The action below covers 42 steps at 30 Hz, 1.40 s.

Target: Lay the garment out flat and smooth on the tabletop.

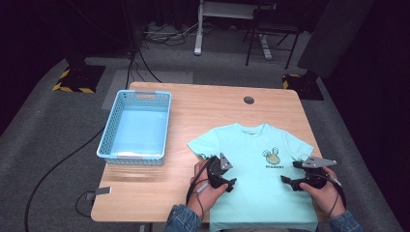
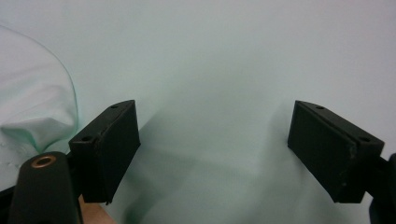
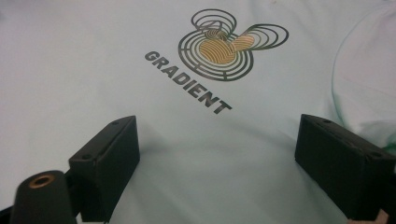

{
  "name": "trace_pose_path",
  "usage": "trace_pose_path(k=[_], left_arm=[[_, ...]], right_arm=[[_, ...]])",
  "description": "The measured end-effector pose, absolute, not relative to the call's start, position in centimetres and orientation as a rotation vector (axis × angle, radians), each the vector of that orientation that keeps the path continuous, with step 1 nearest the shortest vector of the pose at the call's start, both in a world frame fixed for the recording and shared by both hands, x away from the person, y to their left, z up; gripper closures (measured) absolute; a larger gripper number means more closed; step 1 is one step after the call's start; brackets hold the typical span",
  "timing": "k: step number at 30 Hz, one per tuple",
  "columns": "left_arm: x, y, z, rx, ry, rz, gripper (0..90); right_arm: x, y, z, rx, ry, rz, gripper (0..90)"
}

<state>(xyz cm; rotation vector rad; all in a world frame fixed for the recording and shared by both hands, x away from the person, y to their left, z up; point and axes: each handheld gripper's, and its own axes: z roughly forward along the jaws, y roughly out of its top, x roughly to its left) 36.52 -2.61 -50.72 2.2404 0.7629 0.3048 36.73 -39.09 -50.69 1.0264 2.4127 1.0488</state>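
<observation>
Right now the mint T-shirt (image 1: 251, 179) lies flat on the counter (image 1: 203, 104), near the person, w/ its neck away from them. Left claw (image 1: 231, 184) and right claw (image 1: 285, 181) hover over its middle, both wide apart, holding nothing. Best to pinch the cloth on both sides evenly. Blue basket (image 1: 112, 126) sits far left.

The T-shirt (image 1: 251, 179) is pale mint green with a chest print (image 3: 223, 45) of dark concentric rings around orange-striped centres above dark lettering, lying on a light wood-grain desk (image 1: 203, 111) beside a light blue perforated basket (image 1: 137, 126), under black grippers with grey plates.
</observation>
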Motion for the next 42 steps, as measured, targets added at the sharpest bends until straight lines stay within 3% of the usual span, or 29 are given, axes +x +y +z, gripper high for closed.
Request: trace_pose_path(k=[42], left_arm=[[46.5,1.0,-50.6,2.238,0.782,0.315,15.2]], right_arm=[[46.1,-35.0,-50.6,1.062,2.393,1.028,10.3]])
